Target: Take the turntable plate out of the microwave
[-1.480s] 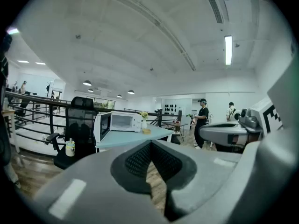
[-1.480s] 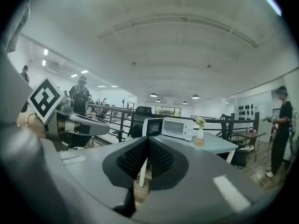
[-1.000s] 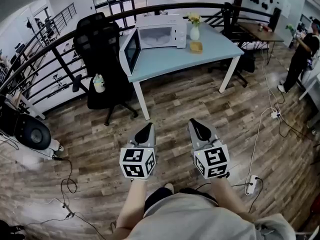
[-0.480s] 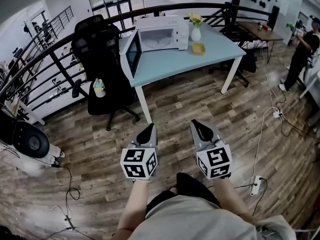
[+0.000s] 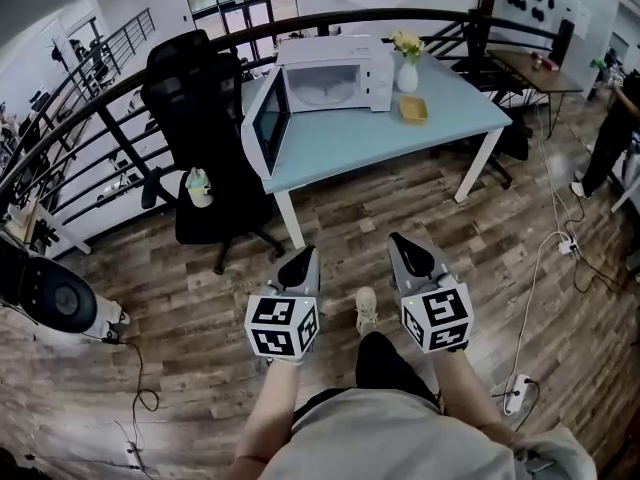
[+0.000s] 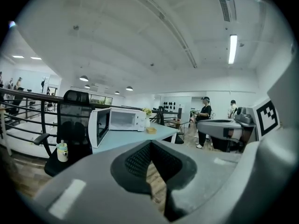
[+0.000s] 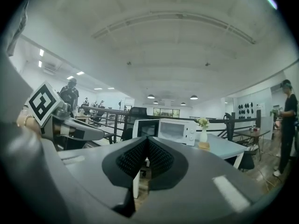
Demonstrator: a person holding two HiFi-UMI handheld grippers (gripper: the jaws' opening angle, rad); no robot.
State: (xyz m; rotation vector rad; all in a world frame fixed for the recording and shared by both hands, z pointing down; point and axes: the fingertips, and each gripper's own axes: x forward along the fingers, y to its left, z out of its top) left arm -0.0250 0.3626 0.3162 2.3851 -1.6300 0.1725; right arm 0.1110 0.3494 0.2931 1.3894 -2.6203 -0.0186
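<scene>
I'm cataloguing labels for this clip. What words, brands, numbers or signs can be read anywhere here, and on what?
No words or numbers can be read in any view.
Microwave control panel: any print is too small to read.
Bottle on the office chair: label too small and blurred.
Cubes on the left gripper and right gripper: black-and-white square markers only, no letters.

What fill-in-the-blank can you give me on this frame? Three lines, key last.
The microwave door stands ____.
The vase stands on the table, to the microwave's ____ in the head view.
The bottle rests on the black ____.
Missing words: open; right; chair.
</scene>
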